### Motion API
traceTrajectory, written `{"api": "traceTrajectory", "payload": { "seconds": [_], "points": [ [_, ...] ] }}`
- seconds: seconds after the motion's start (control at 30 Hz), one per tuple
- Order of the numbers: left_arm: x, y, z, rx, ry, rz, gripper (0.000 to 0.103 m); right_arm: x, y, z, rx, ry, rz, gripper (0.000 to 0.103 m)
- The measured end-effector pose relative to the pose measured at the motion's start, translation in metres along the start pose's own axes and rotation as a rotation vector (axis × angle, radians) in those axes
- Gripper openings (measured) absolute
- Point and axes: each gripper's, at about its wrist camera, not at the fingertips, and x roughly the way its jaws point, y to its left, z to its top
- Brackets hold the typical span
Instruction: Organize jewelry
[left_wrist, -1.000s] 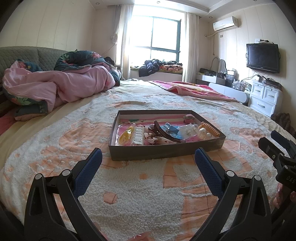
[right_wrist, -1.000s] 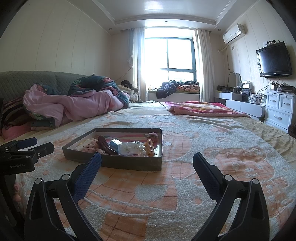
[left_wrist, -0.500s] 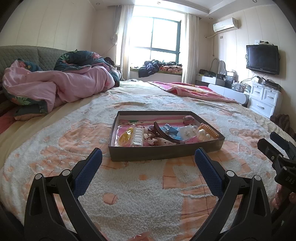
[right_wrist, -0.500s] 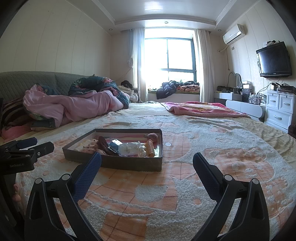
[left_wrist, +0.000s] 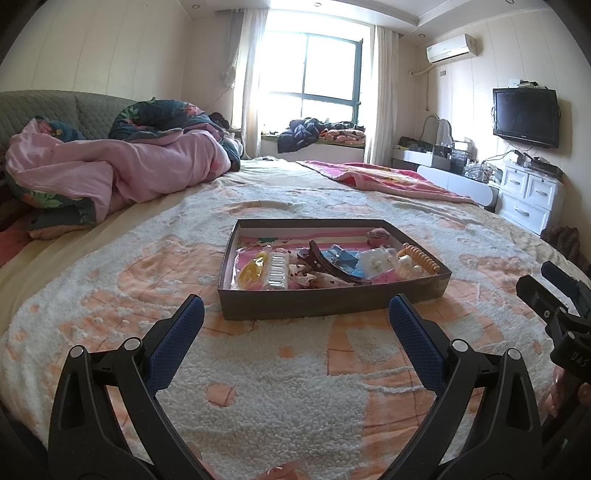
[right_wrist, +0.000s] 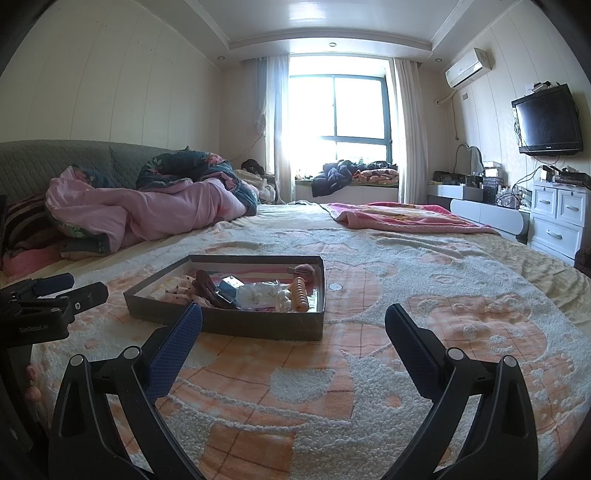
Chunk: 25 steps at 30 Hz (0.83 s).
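A bed carries a shallow tray, pink quilt and red blanket

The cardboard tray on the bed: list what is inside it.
Inside the tray: yellow clip, white comb, brown claw clip, blue packet, orange spiral tie. Anything beneath them is hidden.

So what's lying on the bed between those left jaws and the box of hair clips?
Nothing but the bare fuzzy blanket. The left wrist view shows it between the open left gripper and the box.
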Motion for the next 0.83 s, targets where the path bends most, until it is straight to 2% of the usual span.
{"api": "traceTrajectory", "payload": {
  "seconds": [0.23, 0.5, 0.63, 0.7, 0.73, 0.77, 0.83],
  "points": [
    [-0.001, -0.001, -0.003, 0.009, 0.004, 0.02, 0.092, -0.001, -0.002, 0.001, -0.004, -0.006, -0.008, 0.097],
    [0.005, 0.01, 0.0, -0.032, 0.025, 0.033, 0.092, 0.001, -0.01, 0.001, 0.008, -0.007, -0.022, 0.097],
    [0.023, 0.035, 0.008, -0.072, 0.063, 0.097, 0.092, 0.022, -0.039, 0.013, 0.065, 0.033, -0.084, 0.097],
    [0.045, 0.068, 0.019, -0.108, 0.106, 0.146, 0.092, 0.052, -0.073, 0.025, 0.107, 0.093, -0.172, 0.097],
    [0.056, 0.083, 0.023, -0.127, 0.136, 0.198, 0.092, 0.068, -0.089, 0.029, 0.128, 0.135, -0.213, 0.097],
    [0.071, 0.106, 0.03, -0.166, 0.173, 0.25, 0.092, 0.092, -0.113, 0.036, 0.157, 0.203, -0.268, 0.097],
    [0.101, 0.144, 0.04, -0.214, 0.237, 0.304, 0.092, 0.143, -0.153, 0.039, 0.168, 0.365, -0.382, 0.097]
  ]
}}
